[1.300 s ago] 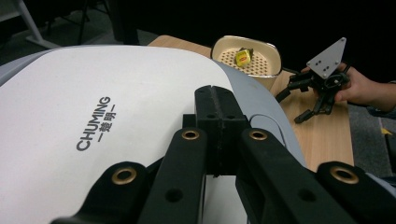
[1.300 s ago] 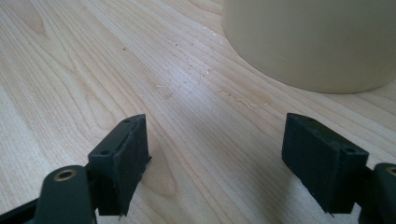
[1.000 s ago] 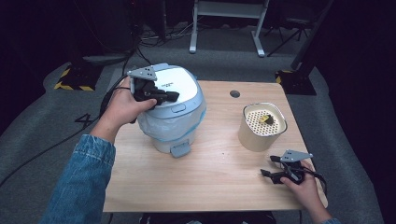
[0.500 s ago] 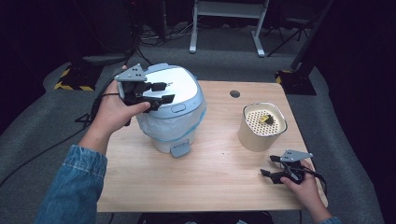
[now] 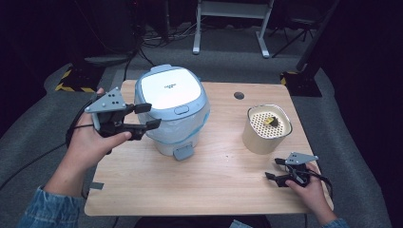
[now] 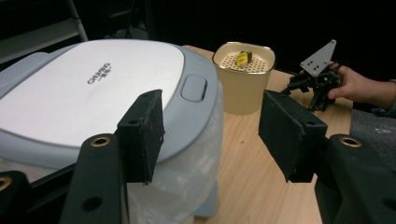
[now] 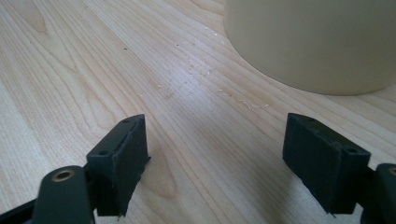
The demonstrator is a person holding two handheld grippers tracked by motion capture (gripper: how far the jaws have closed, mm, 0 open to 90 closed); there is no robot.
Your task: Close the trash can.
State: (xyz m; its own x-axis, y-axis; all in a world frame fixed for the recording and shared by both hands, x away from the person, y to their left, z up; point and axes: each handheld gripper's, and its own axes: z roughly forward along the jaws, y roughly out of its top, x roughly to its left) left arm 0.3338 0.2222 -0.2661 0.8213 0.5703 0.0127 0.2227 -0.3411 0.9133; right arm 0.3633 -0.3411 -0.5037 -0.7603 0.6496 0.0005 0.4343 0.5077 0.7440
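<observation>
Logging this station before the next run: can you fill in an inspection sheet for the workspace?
Surface: wooden table, bare in front, round hole near the far edge.
Job's things: white-lidded appliance, lid shut, plastic film around its body.
Clutter: beige perforated-top canister with a small yellow item on top.
Grippers: left tongs open beside the appliance, jaws just been opening, nothing between them; right tongs open, low over the table near the canister.
Cables: black cable trailing from the left tongs to the floor.
Surroundings: grey floor, metal stand legs, hazard-striped tape.
</observation>
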